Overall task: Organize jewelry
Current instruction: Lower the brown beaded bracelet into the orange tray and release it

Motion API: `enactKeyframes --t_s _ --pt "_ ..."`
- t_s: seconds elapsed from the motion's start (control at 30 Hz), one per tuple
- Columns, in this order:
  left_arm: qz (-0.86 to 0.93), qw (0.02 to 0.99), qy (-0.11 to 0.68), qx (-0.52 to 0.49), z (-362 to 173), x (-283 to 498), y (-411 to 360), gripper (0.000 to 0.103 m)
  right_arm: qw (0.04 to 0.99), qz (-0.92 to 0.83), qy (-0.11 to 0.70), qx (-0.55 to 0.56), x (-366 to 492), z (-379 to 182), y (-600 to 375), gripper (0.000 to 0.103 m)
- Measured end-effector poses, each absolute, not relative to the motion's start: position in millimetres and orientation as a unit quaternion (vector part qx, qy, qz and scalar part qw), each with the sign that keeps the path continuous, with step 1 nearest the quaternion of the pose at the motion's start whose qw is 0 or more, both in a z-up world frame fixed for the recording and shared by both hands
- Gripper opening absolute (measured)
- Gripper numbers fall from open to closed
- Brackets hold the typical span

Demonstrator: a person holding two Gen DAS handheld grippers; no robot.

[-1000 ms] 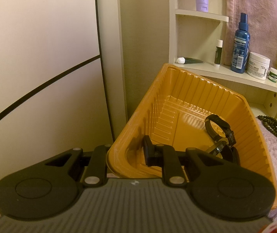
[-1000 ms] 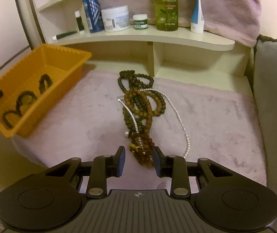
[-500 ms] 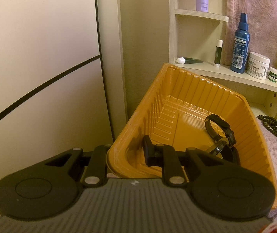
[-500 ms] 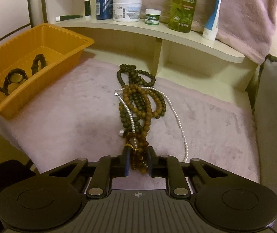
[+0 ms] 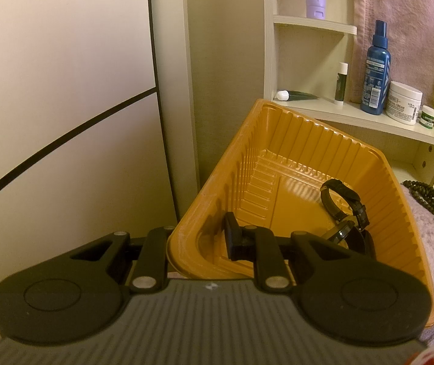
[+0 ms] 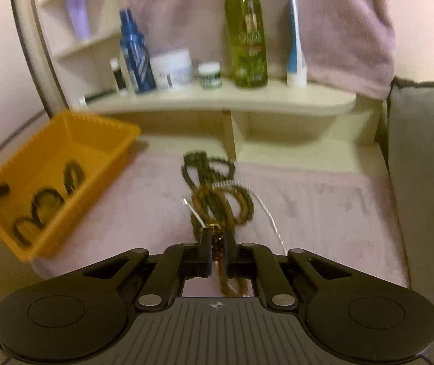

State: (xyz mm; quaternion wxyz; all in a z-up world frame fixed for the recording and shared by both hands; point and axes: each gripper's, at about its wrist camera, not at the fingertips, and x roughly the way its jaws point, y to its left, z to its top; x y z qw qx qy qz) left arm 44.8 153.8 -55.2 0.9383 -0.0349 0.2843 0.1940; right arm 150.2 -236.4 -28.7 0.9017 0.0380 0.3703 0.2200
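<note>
The brown wooden bead necklace [image 6: 217, 245], at six o'clock of the tangled pile on the mauve plush cloth [image 6: 323, 200], is clamped in the right gripper [image 6: 217, 251]. Lift slowly so the pearl strand [image 6: 270, 216] slips free. At nine o'clock, the left gripper [image 5: 204, 240] pinches the ribbed orange plastic tray's [image 5: 277, 140] rim.

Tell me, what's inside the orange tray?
Inside the orange tray lie black bracelets or watch bands. The right view shows about three loops. The left tongs cover the tray's near corner, so anything there stays hidden.
</note>
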Motion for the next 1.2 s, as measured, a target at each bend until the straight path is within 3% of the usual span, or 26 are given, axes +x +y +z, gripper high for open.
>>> enactKeyframes --t_s 0.5,1.2 --pt "0.193 0.938 0.287 -0.035 -54 45 154 0.017 0.883 0.313 0.332 0.108 167 14 -195 0.007" --pt "0.193 0.937 0.289 -0.036 -54 45 154 0.017 0.791 0.446 0.405 0.106 202 -28 -44 0.007"
